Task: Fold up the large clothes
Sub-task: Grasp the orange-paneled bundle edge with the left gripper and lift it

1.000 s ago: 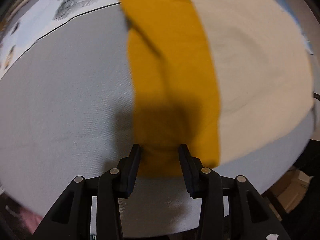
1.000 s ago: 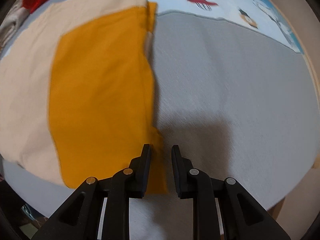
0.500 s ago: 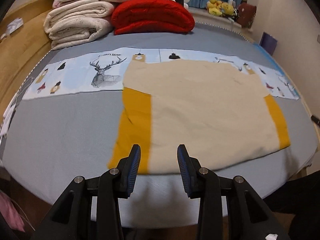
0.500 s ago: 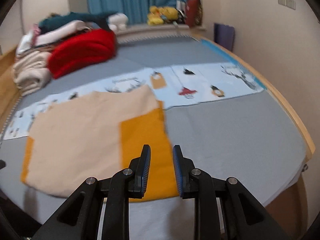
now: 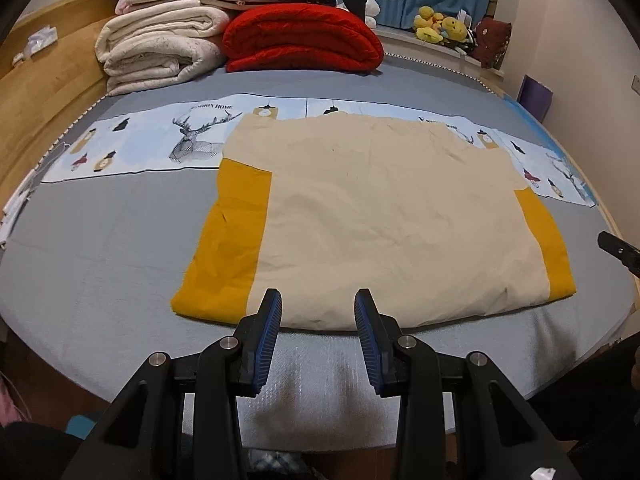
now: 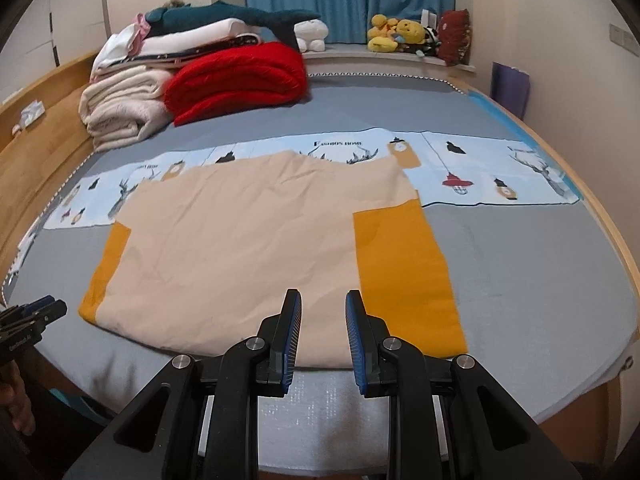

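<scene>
A large beige garment (image 5: 384, 216) with mustard-yellow side panels (image 5: 224, 248) lies flat on the grey bed (image 5: 100, 256); it also shows in the right wrist view (image 6: 240, 248) with a yellow panel (image 6: 404, 272) on its right. My left gripper (image 5: 318, 320) is open and empty, above the garment's near hem. My right gripper (image 6: 323, 326) is open and empty, above the near hem beside the right yellow panel. The right gripper's tip (image 5: 620, 250) shows at the left view's right edge; the left gripper (image 6: 32, 318) shows at the right view's left edge.
Folded cream blankets (image 5: 156, 52) and a red blanket (image 5: 304, 38) are stacked at the head of the bed. A printed light-blue cloth strip (image 6: 480, 172) lies across the bed behind the garment. Plush toys (image 6: 396, 34) sit on the sill. A wooden bed frame (image 5: 44, 92) runs along the left.
Both grippers have pulled back and up from the yellow side panels, so the whole garment now shows lying flat. Both jaws stand empty, somewhat wider apart.
</scene>
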A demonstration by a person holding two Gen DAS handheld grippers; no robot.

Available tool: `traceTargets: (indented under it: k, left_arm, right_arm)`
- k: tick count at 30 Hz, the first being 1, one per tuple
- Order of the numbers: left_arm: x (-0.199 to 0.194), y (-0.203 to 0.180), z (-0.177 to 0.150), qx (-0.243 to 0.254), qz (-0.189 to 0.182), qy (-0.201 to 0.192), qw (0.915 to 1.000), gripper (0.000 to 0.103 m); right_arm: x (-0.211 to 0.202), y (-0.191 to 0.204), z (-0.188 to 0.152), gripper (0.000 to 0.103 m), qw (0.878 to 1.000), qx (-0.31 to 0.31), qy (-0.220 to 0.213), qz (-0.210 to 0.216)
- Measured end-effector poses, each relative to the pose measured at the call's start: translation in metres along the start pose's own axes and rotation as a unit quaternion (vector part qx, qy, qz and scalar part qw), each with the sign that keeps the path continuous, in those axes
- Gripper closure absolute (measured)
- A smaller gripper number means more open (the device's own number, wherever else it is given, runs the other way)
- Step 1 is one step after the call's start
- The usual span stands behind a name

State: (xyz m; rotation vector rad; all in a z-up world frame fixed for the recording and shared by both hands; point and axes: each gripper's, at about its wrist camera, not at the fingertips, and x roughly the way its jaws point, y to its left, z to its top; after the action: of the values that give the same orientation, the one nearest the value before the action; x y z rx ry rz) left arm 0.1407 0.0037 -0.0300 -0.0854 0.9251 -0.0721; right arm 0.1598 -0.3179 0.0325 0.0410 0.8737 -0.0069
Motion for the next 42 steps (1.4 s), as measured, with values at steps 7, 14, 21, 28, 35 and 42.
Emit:
traceTargets:
  k: [7,14,21,28,35,42]
  left_arm:
    - [0.04,0.026,-0.008,-0.056,-0.034,0.019,0.9977,0.072]
    - [0.08,0.071,-0.024,-0.199,-0.104,0.076,0.9714,0.07]
    - [0.102,0.096,-0.044,-0.275,-0.132,0.117,0.9452,0.051]
    - [0.116,0.109,-0.042,-0.316,-0.152,0.089,0.9323,0.044]
    - [0.126,0.125,-0.038,-0.374,-0.171,0.061,0.9097,0.044]
    - [0.139,0.128,-0.025,-0.399,-0.169,0.029,0.9009,0.039]
  right_arm:
    - [0.029,0.02,0.002,0.079,1.0,-0.005,0.02,-0.005]
    - [0.053,0.044,0.005,0.079,0.999,-0.033,0.035,0.006]
    - [0.091,0.073,0.003,0.079,0.994,-0.058,0.086,0.029]
    - [0.128,0.086,-0.008,0.079,0.988,-0.074,0.134,0.014]
    - [0.161,0.073,-0.017,0.079,0.983,-0.059,0.171,-0.009]
    - [0.164,0.073,-0.018,0.079,0.983,-0.069,0.169,-0.015]
